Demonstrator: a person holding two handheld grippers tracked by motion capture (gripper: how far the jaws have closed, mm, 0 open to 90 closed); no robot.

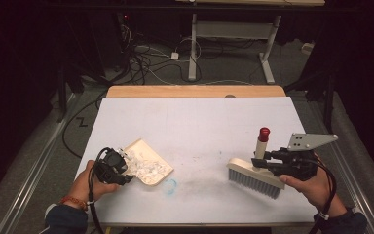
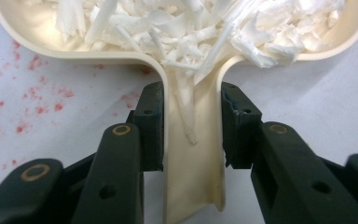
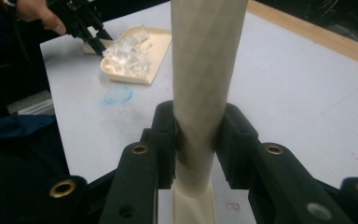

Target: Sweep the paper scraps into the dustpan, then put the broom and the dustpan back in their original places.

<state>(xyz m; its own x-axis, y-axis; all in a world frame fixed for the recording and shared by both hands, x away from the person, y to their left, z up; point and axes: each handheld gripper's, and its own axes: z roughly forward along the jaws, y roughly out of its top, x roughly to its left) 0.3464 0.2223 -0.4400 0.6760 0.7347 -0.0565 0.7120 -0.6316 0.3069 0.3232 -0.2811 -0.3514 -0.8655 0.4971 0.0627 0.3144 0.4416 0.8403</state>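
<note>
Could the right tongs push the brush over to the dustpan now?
Probably yes. The right tongs grip the brush by its handle, and bare table lies between it and the dustpan of white scraps.

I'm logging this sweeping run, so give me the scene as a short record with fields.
left gripper: shut on the dustpan handle
dustpan: cream, flat on the table, holds white shreds
right gripper: shut on the brush handle
brush: cream, red-tipped handle, grey bristles down on the table, well apart from the dustpan
table: white sheet, a faint blue ring mark beside the dustpan, red specks near the handle
</note>
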